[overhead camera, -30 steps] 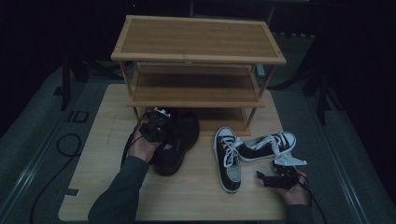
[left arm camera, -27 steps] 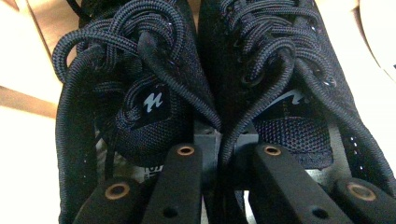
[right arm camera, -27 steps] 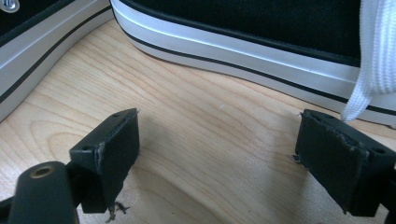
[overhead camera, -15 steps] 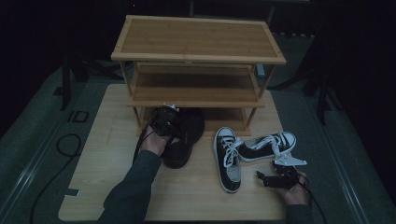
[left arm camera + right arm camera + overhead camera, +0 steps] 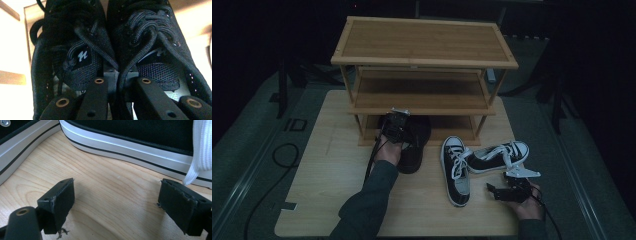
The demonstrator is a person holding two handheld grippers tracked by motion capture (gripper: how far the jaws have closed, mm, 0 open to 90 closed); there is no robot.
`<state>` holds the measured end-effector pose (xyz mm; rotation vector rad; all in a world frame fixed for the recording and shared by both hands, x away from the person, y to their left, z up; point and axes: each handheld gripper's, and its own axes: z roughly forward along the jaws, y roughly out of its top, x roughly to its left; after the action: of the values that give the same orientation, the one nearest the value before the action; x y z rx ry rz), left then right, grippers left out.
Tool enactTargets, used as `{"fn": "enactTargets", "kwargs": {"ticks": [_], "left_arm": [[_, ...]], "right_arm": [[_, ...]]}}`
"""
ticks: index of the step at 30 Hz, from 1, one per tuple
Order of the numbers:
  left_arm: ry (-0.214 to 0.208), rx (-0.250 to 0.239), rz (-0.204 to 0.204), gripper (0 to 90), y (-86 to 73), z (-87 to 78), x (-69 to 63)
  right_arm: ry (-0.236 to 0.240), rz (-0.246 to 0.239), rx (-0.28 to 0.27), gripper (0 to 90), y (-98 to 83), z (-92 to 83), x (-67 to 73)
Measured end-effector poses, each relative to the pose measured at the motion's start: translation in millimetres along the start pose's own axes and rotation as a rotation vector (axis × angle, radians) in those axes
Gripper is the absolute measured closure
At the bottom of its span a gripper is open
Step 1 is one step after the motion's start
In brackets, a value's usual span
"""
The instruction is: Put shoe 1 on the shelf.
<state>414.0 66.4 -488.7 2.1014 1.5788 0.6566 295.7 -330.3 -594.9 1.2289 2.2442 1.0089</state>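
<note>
A pair of black lace-up shoes (image 5: 414, 146) lies with its toes under the bottom shelf of a wooden three-tier rack (image 5: 422, 60). My left gripper (image 5: 395, 125) is shut on them. In the left gripper view its jaws reach one into each shoe and pinch the inner walls of the left shoe (image 5: 82, 37) and right shoe (image 5: 150, 37) together at my left gripper (image 5: 122, 81). My right gripper (image 5: 492, 192) rests open on the table near two black-and-white sneakers: one upright (image 5: 455, 170), one on its side (image 5: 499, 154). In the right gripper view my right gripper (image 5: 117, 192) has bare wood between its jaws.
The rack stands at the far side of a wooden tabletop (image 5: 327, 175). White rubber soles (image 5: 130, 138) and a white lace (image 5: 200, 152) lie just beyond the right jaws. A cable (image 5: 282, 152) loops on the grey floor at the left.
My left hand has carried the black shoes to the right and away, toward the rack's bottom shelf. The right gripper and the sneakers have stayed put.
</note>
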Motion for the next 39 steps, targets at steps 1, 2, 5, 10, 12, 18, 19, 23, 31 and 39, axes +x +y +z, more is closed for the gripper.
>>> {"fn": "enactTargets", "kwargs": {"ticks": [1, 2, 5, 10, 12, 18, 19, 23, 31, 39], "left_arm": [[0.004, -0.003, -0.011, 84.7, 0.6, 0.5, -1.6], [0.012, -0.002, -0.017, 83.7, 1.2, 0.8, -3.2], [0.026, -0.004, -0.005, 71.9, 1.8, 1.2, -4.7], [-0.03, 0.018, 0.026, 54.5, 0.4, -4.6, -0.2], [-0.052, 0.018, 0.037, 53.0, -0.2, -8.6, 1.7], [-0.094, -0.011, 0.081, 48.1, -2.8, -25.3, 8.2], [-0.102, -0.014, 0.087, 47.0, -3.7, -27.9, 9.3], [-0.135, -0.05, 0.113, 45.6, -8.1, -43.1, 13.3], [-0.208, -0.06, 0.192, 55.0, -14.0, -59.0, 20.7], [-0.295, -0.08, 0.239, 62.4, -22.4, -68.9, 27.3]], "right_arm": [[0.0, 0.0, 0.0, 13.5, 0.0, 0.0, 0.0], [0.0, 0.0, 0.0, 13.5, 0.0, 0.0, 0.0], [0.0, -0.001, 0.0, 13.5, 0.0, 0.0, 0.0], [-0.001, -0.002, 0.0, 13.5, 0.0, 0.0, -0.1], [-0.001, -0.002, 0.001, 13.5, 0.0, 0.0, 0.0], [-0.001, -0.002, 0.001, 13.5, 0.0, 0.0, 0.0], [-0.001, -0.002, 0.001, 13.5, 0.0, 0.0, 0.0], [-0.001, -0.001, 0.0, 13.5, 0.0, 0.0, 0.1], [-0.001, -0.002, 0.001, 13.5, 0.0, 0.0, 0.1], [-0.001, -0.002, 0.001, 13.5, 0.0, 0.0, 0.0]]}}
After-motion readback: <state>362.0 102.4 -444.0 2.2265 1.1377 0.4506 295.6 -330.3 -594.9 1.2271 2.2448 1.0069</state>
